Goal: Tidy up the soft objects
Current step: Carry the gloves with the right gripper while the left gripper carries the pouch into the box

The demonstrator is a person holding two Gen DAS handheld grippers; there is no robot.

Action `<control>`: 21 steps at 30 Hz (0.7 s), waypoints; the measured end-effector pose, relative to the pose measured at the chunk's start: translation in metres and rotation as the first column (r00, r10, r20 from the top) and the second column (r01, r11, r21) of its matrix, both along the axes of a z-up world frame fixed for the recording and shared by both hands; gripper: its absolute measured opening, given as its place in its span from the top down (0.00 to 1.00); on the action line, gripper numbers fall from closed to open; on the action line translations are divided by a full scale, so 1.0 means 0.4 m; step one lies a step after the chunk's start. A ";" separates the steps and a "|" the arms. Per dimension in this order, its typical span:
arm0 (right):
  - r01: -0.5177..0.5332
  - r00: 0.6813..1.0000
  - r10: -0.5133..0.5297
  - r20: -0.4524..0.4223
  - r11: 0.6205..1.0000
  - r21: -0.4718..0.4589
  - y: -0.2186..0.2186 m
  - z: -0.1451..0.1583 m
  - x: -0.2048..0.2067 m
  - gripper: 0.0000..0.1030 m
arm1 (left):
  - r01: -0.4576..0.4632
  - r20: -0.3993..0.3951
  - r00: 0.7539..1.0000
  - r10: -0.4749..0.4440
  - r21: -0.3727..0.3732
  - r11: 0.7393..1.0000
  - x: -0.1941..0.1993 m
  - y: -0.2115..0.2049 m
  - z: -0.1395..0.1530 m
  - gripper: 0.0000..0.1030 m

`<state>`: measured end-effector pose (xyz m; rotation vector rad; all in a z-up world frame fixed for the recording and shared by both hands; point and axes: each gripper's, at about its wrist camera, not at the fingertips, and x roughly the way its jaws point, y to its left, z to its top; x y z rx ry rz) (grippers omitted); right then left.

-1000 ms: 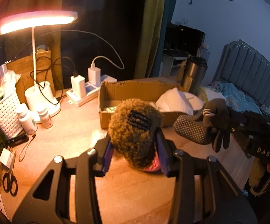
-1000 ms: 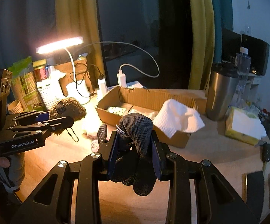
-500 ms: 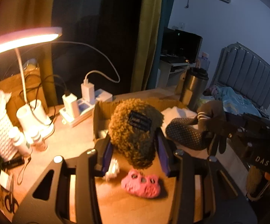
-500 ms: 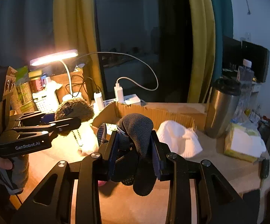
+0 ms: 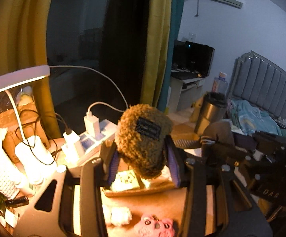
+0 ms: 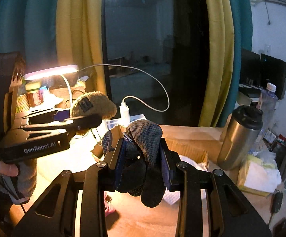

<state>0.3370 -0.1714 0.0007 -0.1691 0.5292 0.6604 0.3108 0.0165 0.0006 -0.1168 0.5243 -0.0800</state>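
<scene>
Left gripper clamped on brown fuzzy pouch, right gripper clamped on dark grey glove, both raised over cardboard box, presumably for drop-in.

Desk lamp lit at 9 o'clock, chargers on power strip beside it. Steel tumbler at 3 o'clock, tissue pack just beside. Yellow curtains behind, at 12.

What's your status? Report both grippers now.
Left gripper shut on brown plush. Right gripper shut on grey sock. Both above cardboard box; nothing blocking.
</scene>
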 end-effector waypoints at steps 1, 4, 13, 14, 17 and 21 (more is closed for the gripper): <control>0.001 1.000 -0.001 0.001 1.000 -0.003 0.005 -0.002 0.015 0.66 | -0.005 -0.001 1.000 0.005 -0.002 1.000 0.008 0.005 0.000 0.57; 0.005 1.000 -0.005 -0.002 1.000 -0.002 0.013 -0.010 0.049 0.66 | -0.020 -0.020 1.000 0.020 -0.011 1.000 0.045 0.022 -0.015 0.57; -0.006 0.999 0.005 -0.046 1.000 -0.017 0.064 -0.062 0.161 0.66 | -0.023 -0.113 0.993 0.019 -0.028 0.999 0.144 0.041 -0.113 0.57; -0.007 0.999 0.006 -0.051 1.000 -0.019 0.068 -0.067 0.167 0.66 | -0.021 -0.123 0.992 0.018 -0.025 0.999 0.151 0.041 -0.124 0.57; -0.010 0.997 0.008 -0.080 1.000 -0.022 0.087 -0.101 0.200 0.66 | -0.028 -0.164 0.986 0.023 -0.028 0.999 0.175 0.048 -0.166 0.57; -0.001 0.993 0.000 -0.120 1.000 -0.013 0.103 -0.140 0.234 0.66 | -0.030 -0.218 0.976 0.022 -0.030 0.999 0.206 0.054 -0.222 0.57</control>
